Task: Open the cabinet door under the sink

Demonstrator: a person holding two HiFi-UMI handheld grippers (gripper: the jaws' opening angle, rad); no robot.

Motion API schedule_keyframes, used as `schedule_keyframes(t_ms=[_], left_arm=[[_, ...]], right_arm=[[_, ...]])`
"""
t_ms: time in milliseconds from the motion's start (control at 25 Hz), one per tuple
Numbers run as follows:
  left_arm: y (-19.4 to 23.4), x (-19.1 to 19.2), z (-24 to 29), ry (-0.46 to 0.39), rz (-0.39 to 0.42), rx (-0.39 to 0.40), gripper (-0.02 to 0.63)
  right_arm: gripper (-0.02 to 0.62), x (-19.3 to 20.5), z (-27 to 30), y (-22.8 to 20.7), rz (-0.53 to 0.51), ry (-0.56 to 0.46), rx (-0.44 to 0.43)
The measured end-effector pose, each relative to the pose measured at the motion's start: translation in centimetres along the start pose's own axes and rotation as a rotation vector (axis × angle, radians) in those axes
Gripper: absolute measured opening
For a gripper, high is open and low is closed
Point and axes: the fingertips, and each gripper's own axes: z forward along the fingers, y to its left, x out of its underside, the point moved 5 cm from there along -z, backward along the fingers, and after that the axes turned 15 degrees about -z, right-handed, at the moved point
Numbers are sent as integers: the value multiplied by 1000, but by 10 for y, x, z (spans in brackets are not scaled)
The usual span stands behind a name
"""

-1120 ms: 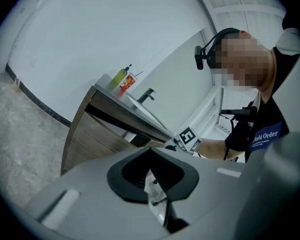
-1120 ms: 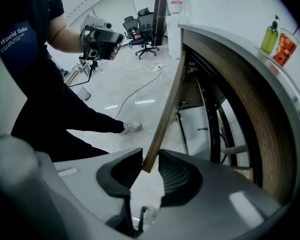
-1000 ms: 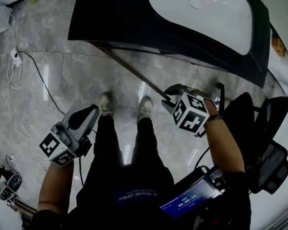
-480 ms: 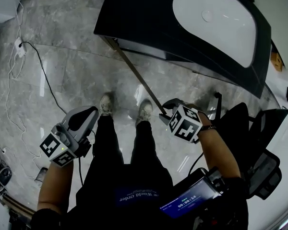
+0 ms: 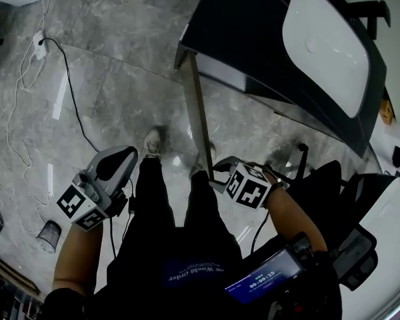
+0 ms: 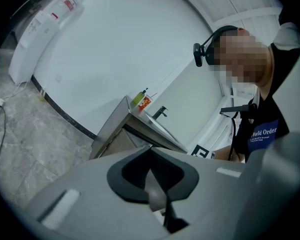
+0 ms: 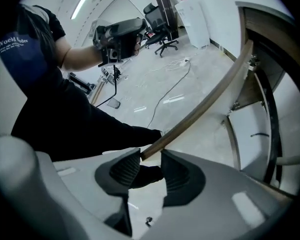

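While the cabinet door (image 5: pixel 199 115) stands swung well out from the unit under the sink (image 5: pixel 327 45), the right gripper (image 7: pixel 149 160) has its fingers pinched on the door's free edge. The left gripper (image 5: pixel 113 164) hangs beside the person's leg, fingers pressed together on nothing. The narrow edge could slip free if the pull strays off the hinge's arc.

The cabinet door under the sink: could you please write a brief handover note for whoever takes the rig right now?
Right gripper: jaws shut on the free edge of the cabinet door.
Left gripper: jaws together, empty, held off to the left.
The door stands swung well out from the cabinet under the sink.
Left to do: probably just release; the opening looks done.
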Motion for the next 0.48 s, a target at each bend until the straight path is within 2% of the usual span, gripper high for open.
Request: schedule_keyframes(t_ms=[240, 360, 480], left_arm=[[16, -5, -33, -53, -20, -38, 0], [23, -9, -51, -85, -25, -57, 0], [33, -13, -72, -116, -33, -81, 0]], right_arm=[[121, -59, 28, 4, -106, -21, -55], [91, -96, 35, -12, -143, -66, -16], [91, -138, 39, -38, -164, -112, 19]])
